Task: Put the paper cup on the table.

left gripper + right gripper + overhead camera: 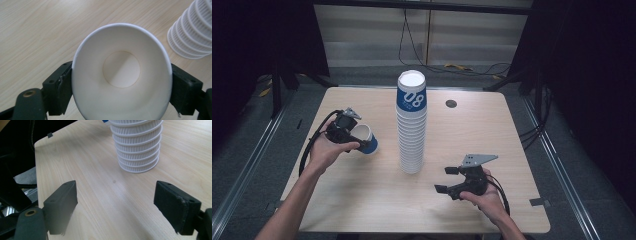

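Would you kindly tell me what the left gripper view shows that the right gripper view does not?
Left gripper view: a single paper cup, seen mouth-on and squeezed oval, gripped between the left gripper jaws. Right gripper view: the right gripper with jaws apart and nothing between them, plus the table's edge and dark floor beyond. Both share the ribbed foot of the tall cup stack on the wooden table.

The top cup of the tall stack of paper cups (412, 127), at the middle of the table, bore a white "08" on its blue band, with smaller unreadable print beneath.
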`<state>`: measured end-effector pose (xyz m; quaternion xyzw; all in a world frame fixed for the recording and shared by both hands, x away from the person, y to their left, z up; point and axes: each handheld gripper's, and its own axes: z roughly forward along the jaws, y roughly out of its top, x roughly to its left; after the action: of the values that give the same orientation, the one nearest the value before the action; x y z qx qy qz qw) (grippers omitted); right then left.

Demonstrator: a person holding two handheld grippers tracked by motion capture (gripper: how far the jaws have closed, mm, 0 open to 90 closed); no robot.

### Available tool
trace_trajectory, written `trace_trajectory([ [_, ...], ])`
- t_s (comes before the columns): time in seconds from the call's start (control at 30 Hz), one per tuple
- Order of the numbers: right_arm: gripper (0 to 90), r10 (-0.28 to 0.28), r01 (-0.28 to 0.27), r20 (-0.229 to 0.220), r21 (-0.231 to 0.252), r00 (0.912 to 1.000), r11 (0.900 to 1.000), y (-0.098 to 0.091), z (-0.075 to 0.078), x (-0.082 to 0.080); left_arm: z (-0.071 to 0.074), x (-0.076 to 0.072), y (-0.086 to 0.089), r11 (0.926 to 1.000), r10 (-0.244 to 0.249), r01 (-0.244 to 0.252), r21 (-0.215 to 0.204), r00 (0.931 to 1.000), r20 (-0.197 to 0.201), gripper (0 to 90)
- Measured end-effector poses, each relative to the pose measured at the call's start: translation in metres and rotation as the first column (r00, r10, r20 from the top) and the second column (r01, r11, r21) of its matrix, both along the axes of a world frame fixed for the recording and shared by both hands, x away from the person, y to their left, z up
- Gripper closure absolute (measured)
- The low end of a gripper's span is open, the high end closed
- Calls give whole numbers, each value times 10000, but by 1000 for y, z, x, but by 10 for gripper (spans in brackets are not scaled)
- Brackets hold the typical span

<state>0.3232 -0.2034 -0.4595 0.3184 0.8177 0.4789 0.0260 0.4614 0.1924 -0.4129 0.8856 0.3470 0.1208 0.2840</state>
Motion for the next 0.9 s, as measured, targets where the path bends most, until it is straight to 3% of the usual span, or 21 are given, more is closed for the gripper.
trace_trajectory([
  [0.27,189,11,-11,-114,-6,9999,10000,-1,-1,1,-11,7,-4,9965,12,23,834,9991,-428,183],
  [0.4,189,79,-80,-168,-31,9998,10000,1,-2,1,-10,8,-9,9946,-89,131,1031,9991,-411,175],
  [0.53,190,98,-98,-199,-3,9998,10000,2,-3,2,-10,10,-19,9875,-305,359,1533,9988,-372,162],
  [0.67,190,158,-158,-223,-20,9996,9999,3,-3,1,-13,9,-27,9864,-289,314,1616,9994,-177,157],
  [0.9,189,104,-104,-253,7,9996,9999,2,-3,1,-15,11,-25,9867,-322,369,1583,9990,-321,149],
])
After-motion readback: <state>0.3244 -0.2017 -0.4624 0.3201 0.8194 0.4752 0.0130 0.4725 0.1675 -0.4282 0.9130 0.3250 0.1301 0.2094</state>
